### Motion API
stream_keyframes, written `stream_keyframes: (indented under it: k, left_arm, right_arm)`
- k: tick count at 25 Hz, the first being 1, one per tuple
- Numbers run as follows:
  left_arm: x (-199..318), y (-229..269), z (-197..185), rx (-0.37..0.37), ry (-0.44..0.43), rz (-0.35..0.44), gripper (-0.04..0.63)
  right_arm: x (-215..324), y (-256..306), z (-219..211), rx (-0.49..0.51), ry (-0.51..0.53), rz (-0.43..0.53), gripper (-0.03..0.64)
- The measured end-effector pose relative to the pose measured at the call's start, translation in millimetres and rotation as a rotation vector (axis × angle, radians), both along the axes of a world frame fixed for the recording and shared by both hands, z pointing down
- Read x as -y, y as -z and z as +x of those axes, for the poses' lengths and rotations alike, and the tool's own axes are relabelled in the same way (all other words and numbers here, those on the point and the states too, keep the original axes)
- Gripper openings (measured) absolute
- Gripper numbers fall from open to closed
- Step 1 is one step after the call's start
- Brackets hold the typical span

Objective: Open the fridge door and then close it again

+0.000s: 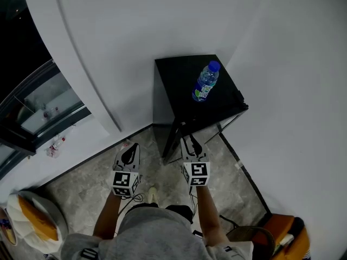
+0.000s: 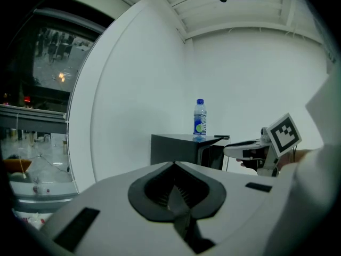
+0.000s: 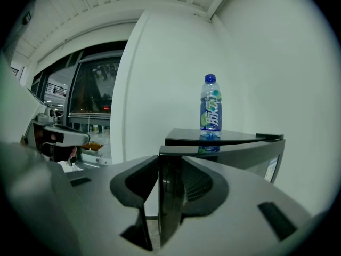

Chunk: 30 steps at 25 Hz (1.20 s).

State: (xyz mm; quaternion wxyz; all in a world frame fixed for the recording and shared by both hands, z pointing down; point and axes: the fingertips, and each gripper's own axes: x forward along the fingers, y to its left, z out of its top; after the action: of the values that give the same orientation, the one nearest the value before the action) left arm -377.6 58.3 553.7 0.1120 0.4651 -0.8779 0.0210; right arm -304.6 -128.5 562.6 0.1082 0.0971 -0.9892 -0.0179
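Right gripper view puts my right gripper closest. Its jaws stand partway apart, clamped on the dark upright edge of the fridge door, which hangs ajar from the small black fridge. My left gripper is level beside it and apart from the fridge, its jaws pressed together with nothing between them. A pale sticker sits on the door's front, its print too small to read. Beyond, on the glossy fridge top, a blue-capped water bottle stands upright. Its blue label carries a green patch and white characters I cannot make out for certain. Behind it rises a plain white wall, with dark windows farther off to the left.
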Motion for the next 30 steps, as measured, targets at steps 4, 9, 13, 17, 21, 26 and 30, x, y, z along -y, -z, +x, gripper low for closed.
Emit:
stream_keyframes:
  k: [4,9,13,17,21,26,30]
  left_arm:
    - [-1,-1,-11,0.003,0.000,-0.001,0.005]
    - [-1,-1,-22,0.003,-0.004,-0.001,0.005]
    - [2,-1,-28,0.004,-0.010,0.000,0.005]
    - [5,-1,-33,0.004,-0.011,0.000,0.005]
    - [5,-1,-37,0.004,-0.012,0.001,0.005]
    - [9,0,-37,0.006,-0.026,0.002,0.005]
    - [10,1,-33,0.007,-0.035,0.007,0.005]
  right_arm:
    - [2,-1,-12,0.002,-0.009,-0.002,0.146]
    - [3,0,-22,0.010,-0.020,-0.002,0.143]
    - [5,0,-29,0.008,-0.019,0.001,0.141]
    - [8,-2,-35,0.007,-0.021,-0.001,0.137]
    - [7,-1,-35,0.009,-0.018,0.001,0.137]
    - [6,-2,-35,0.006,-0.023,-0.003,0.137]
    - [6,2,-32,0.012,-0.027,0.006,0.121]
